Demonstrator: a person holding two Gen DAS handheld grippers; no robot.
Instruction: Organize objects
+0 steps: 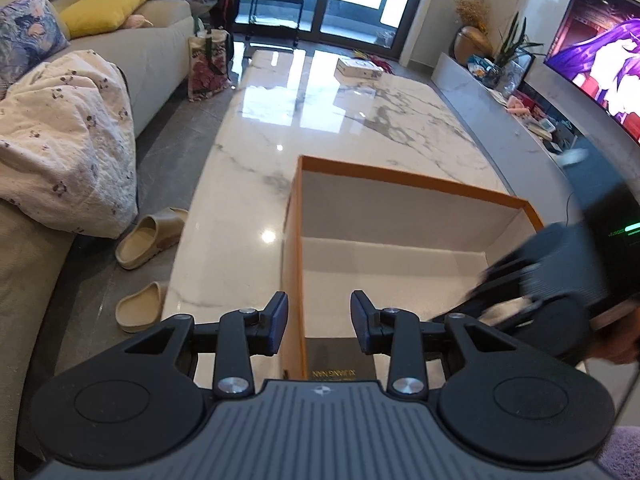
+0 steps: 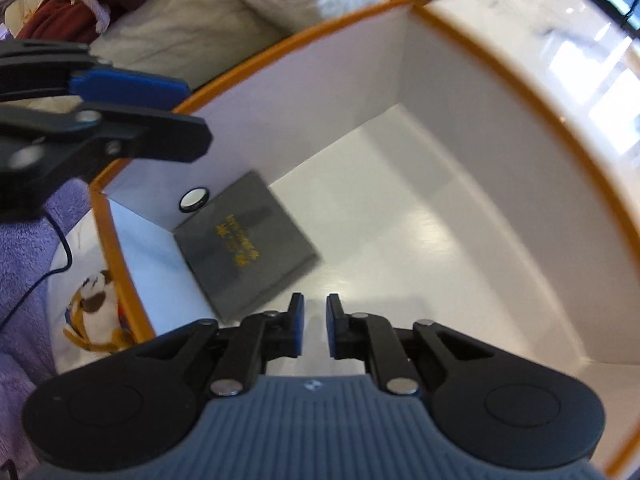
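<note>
An open white box with an orange rim [image 1: 408,182] stands on the marble table [image 1: 320,112]. A flat black case with gold lettering [image 2: 244,246] lies in its near corner, also in the left wrist view [image 1: 340,362]. My left gripper [image 1: 319,322] is open, its jaws astride the box's left wall [image 1: 294,264]. My right gripper [image 2: 315,330] hovers inside the box [image 2: 400,208] just right of the case, jaws slightly apart and empty. It shows blurred at the right of the left wrist view [image 1: 532,300].
A sofa with a quilt [image 1: 68,140] and a yellow pillow [image 1: 106,10] lies left. Two slippers [image 1: 150,236] lie on the floor beside the table. A white flat box [image 1: 358,68] sits at the table's far end. A TV [image 1: 600,60] is at right.
</note>
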